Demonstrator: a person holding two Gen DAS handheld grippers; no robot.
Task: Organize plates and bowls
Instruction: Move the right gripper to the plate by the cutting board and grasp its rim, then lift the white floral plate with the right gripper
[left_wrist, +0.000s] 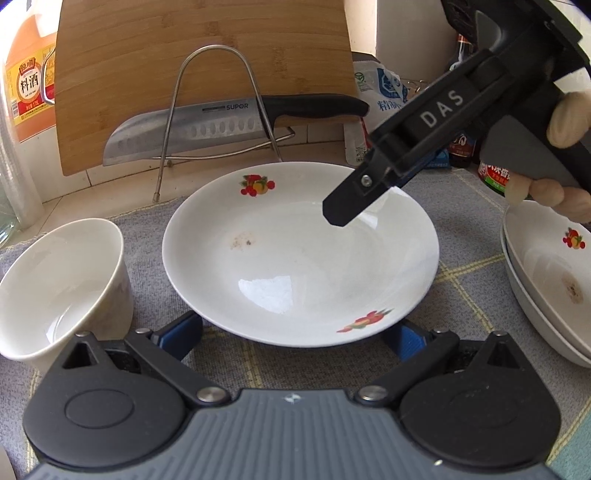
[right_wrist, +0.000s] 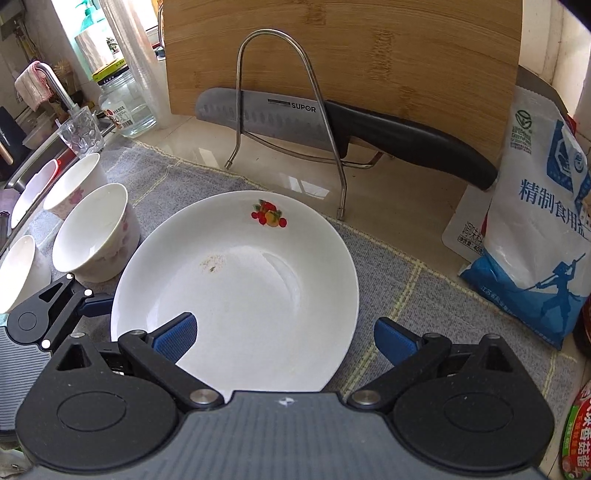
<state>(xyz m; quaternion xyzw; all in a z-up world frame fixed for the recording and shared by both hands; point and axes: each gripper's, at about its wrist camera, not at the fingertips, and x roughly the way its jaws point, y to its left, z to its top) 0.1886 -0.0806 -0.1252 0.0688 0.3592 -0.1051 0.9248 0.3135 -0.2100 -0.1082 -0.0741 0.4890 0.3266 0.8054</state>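
On the grey checked cloth (right_wrist: 388, 295), in front of the wire rack (right_wrist: 288, 122), lies a white plate (left_wrist: 299, 258) with fruit prints on its rim and a small brown smear inside; otherwise nothing lies in it. The left gripper (left_wrist: 295, 339) sits low at the plate's near edge with its jaws spread wide, one blue pad (left_wrist: 184, 332) on each side of the rim, gripping nothing; whether the pads touch the plate cannot be told. The right gripper (right_wrist: 284, 339) is tilted down over the plate from its right side, also spread wide and empty: its left pad (right_wrist: 173, 338) hangs over the plate's inside, while the other sits outside the rim over the cloth. In the left wrist view, bare fingers (left_wrist: 565, 122) wrap that gripper's handle.

Left of the plate stands a white bowl (left_wrist: 62, 291), empty, with more bowls (right_wrist: 74, 188) beyond it. Right of the plate, two stacked plates (left_wrist: 550, 280) carry the same fruit print and a brown stain. Behind the plate, a knife (right_wrist: 332, 125) rests across the wire rack against a wooden board (right_wrist: 369, 59). A salt bag (right_wrist: 535, 221) stands to the plate's far right.
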